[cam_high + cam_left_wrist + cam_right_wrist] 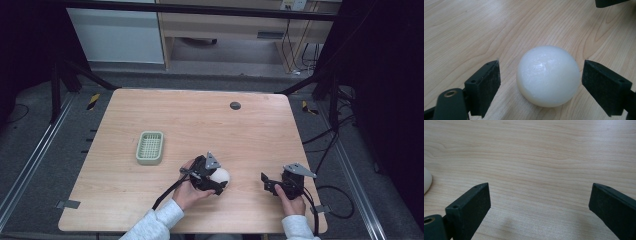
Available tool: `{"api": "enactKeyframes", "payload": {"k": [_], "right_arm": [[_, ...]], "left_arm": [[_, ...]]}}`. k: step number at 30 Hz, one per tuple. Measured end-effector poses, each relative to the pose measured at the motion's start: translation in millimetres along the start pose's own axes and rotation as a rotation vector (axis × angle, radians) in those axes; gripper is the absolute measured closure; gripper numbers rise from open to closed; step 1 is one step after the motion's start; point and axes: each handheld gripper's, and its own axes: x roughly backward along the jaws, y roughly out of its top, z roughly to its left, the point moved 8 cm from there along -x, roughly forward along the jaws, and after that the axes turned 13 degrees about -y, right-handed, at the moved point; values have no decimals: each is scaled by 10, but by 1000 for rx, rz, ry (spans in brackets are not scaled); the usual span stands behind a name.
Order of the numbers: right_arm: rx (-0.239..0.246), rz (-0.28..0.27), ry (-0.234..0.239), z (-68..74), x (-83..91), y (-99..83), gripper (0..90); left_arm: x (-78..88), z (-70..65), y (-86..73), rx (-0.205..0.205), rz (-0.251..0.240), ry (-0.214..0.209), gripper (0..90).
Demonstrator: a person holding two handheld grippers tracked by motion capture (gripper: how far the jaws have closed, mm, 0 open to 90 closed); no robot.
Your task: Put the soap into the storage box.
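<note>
Left tool [541, 82] brackets the white ball [548, 75] at lower centre of the table [200, 120], jaws wide and not touching; grip and carry remain, right tool [540, 202] open, empty.

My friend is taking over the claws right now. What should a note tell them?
Left claw: open, jaws on either side of the white ball, a gap on each side, not gripping yet.
Right claw: open, nothing between its jaws, over bare wooden table to the right of the ball.
The ball sits on the table, near the front edge. The green basket lies farther back and to the left, with nothing visible in it.
Done: left claw lined up around the ball.
Left: close on the ball and lift; probably it goes to the basket.
</note>
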Motion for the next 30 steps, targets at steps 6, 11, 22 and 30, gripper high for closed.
{"api": "enactKeyframes", "payload": {"k": [6,11,22,30], "right_arm": [[-5,5,3,5,3,-1,42],[-6,6,4,6,2,-3,41],[-6,7,5,8,1,-3,41],[-6,7,6,9,0,-3,42]], "left_arm": [[-48,-1,-5,1,13,-3,153],[-95,-8,-10,1,24,-7,152],[-182,0,-36,11,44,-12,153],[-223,-2,-38,11,56,-12,160]]}}
